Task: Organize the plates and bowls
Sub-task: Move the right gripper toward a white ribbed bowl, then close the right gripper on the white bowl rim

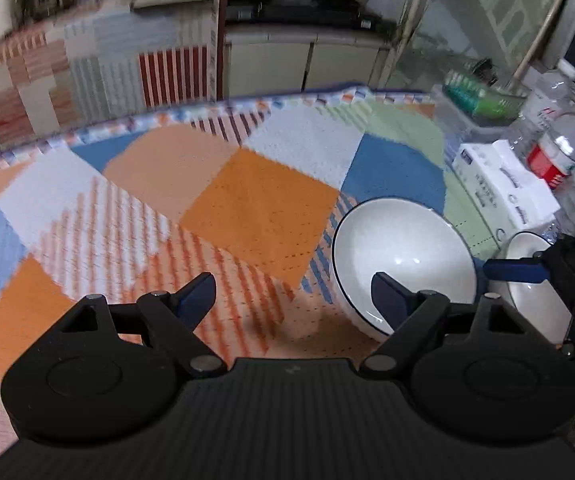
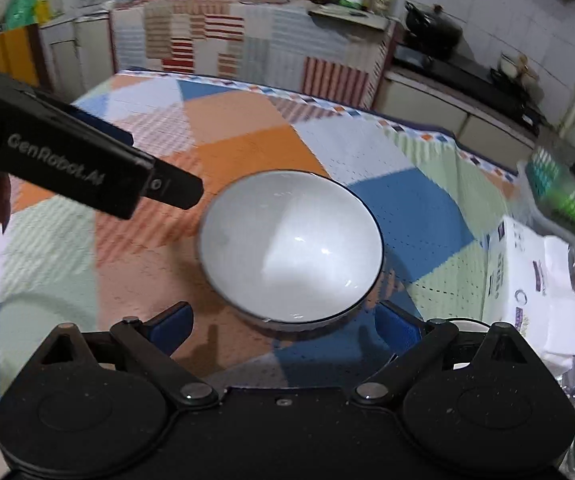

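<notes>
both grippers' jaws apart, left gripper (image 1: 293, 298) and right gripper (image 2: 283, 326) flanking white bowl (image 2: 291, 246)

Indoor light is dim and cool. Overhead glare spots glint inside the white bowl (image 2: 291, 248), which casts a soft shadow toward the camera. Motion blur smears everything behind the bowl, and straight lines bow near the frame edges.

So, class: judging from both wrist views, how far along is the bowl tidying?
Nothing looks stacked yet. The large white bowl sits alone on the patchwork cloth, and both the left gripper and right gripper are open and empty. A second bowl sits beside it, still to be gathered.
</notes>
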A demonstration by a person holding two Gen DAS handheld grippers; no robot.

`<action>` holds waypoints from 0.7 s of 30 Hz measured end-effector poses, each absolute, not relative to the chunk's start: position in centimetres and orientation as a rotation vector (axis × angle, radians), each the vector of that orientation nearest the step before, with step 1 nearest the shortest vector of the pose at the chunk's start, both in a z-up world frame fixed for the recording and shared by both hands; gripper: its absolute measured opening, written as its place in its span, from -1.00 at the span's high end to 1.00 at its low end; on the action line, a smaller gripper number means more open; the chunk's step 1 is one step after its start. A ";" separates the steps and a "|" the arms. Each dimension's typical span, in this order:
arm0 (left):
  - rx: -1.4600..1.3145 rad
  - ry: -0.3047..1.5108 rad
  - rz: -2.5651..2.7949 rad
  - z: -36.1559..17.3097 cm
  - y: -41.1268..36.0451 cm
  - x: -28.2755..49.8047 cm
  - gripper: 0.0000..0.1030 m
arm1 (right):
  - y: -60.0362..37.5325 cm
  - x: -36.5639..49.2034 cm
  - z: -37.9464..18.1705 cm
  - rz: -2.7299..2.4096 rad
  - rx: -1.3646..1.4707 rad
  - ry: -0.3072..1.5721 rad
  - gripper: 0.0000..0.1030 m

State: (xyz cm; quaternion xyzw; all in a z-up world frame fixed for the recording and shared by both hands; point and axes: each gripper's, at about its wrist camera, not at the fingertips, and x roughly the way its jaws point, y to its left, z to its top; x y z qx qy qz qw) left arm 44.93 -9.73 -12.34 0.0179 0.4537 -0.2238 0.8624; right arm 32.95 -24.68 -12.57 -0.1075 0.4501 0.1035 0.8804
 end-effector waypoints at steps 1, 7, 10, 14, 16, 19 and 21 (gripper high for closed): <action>0.035 0.977 -0.468 -12.9 -9.8 45.3 -0.53 | -24.8 33.2 -12.6 0.196 -0.212 0.933 -0.92; 0.061 0.983 -0.522 -14.9 -11.0 45.8 -0.14 | -24.8 34.1 -13.5 0.194 -0.165 0.906 -0.99; -0.015 1.007 -0.565 -15.3 -11.2 46.1 0.63 | -24.6 34.3 -13.8 0.196 -0.190 0.901 -1.00; 0.024 1.036 -0.561 -14.4 -12.0 45.4 0.75 | -24.6 34.3 -13.5 0.194 -0.155 0.898 -0.97; 0.054 1.052 -0.548 -13.9 -11.9 44.9 0.75 | -24.0 33.9 -13.3 0.191 -0.158 0.914 -0.97; 0.036 1.073 -0.544 -12.8 -10.6 44.1 0.74 | -23.4 33.0 -12.7 0.219 -0.146 0.901 -0.97; 0.018 1.083 -0.537 -11.9 -9.5 43.4 0.74 | -23.3 32.3 -12.1 0.227 -0.094 0.901 -0.97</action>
